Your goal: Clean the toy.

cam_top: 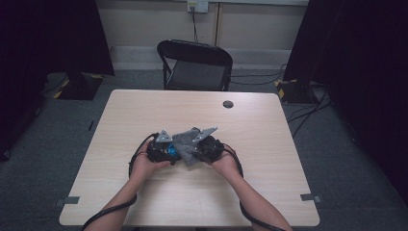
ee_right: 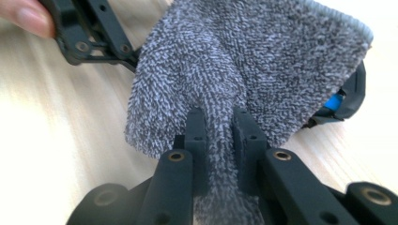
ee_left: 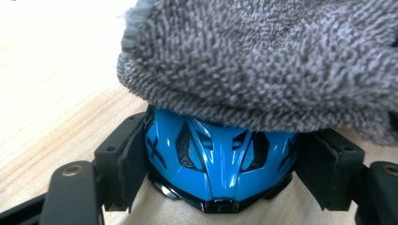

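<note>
Grey towel (ee_right: 244,70) pinched between the right gripper's (ee_right: 219,123) jaws, draped over the blue helmet (ee_left: 220,161) clamped in the left gripper's (ee_left: 220,164) jaws.

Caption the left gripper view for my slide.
Left hand-held gripper clamps a glossy blue object while a grey towel drapes over its top.

Both claws are black with brass-coloured screws, grey three-cornered top plates (cam_top: 164,136) and trailing black cables (cam_top: 108,210).
</note>
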